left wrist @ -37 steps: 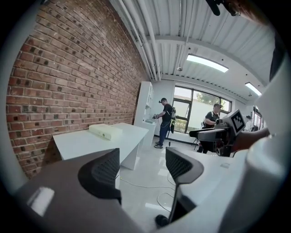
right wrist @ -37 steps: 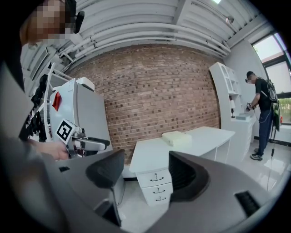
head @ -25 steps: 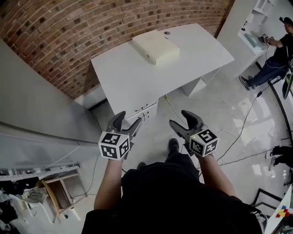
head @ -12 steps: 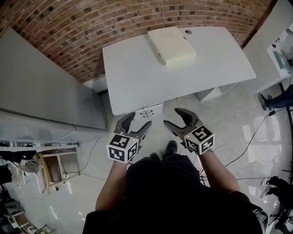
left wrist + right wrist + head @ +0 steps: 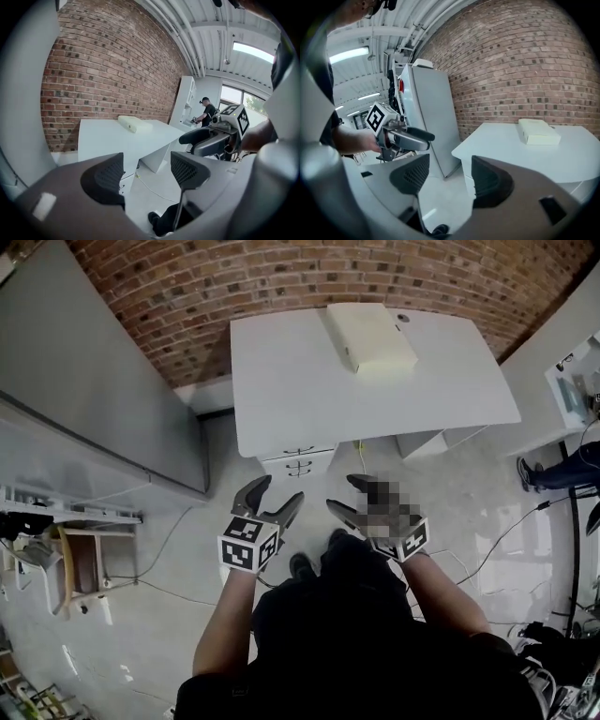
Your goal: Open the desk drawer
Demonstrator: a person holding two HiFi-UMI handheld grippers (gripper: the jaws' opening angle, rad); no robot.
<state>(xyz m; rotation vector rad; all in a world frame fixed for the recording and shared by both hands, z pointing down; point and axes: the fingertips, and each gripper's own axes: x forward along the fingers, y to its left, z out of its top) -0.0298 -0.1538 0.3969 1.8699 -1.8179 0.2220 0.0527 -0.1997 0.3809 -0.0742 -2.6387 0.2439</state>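
Barely begun, judging by the shut desk drawer (image 5: 300,463) under the white desk (image 5: 309,399), ahead of the left gripper (image 5: 277,491) and untouched. Held wide apart and empty, as with the right gripper (image 5: 345,493) alongside. Remaining: closing in, gripping a handle (image 5: 299,452), pulling outward.

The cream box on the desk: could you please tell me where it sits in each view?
Head view: cream box top centre, near the desk's far edge.
Left gripper view: cream box left of centre.
Right gripper view: cream box right of centre.
Shared landmark: the brick wall behind the desk.
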